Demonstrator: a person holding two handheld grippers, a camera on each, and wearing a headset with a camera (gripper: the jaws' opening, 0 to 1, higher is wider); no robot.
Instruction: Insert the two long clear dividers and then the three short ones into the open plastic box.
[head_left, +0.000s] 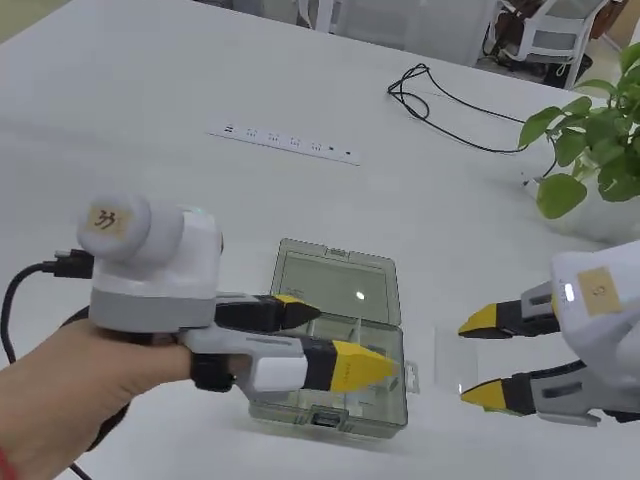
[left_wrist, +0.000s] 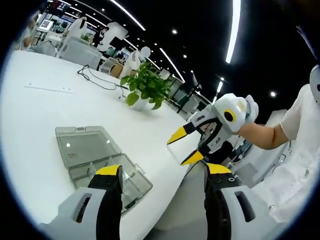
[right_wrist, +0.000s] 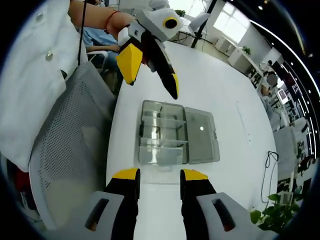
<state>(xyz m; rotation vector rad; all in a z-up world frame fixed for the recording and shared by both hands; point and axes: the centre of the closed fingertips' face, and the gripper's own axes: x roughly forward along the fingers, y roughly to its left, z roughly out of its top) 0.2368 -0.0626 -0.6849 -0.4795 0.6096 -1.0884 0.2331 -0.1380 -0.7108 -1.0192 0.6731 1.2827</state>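
- Left gripper (head_left: 355, 340), fingers apart and empty, hangs above the plastic box (head_left: 330, 418).
- Box sits near the tabletop's (head_left: 200, 80) near edge, lid open flat, clear dividers (right_wrist: 162, 142) standing inside.
- Right gripper (head_left: 463, 362), fingers apart, empty, near the box.

table (head_left: 150, 100) bare around box (head_left: 340, 290) | left gripper (head_left: 356, 340) over box — plant (head_left: 590, 150) far right

The left gripper (head_left: 356, 340) hides the near left side of the box (head_left: 335, 285); the edge crops the plant (head_left: 590, 150); dividers (right_wrist: 161, 131) too faint to count.
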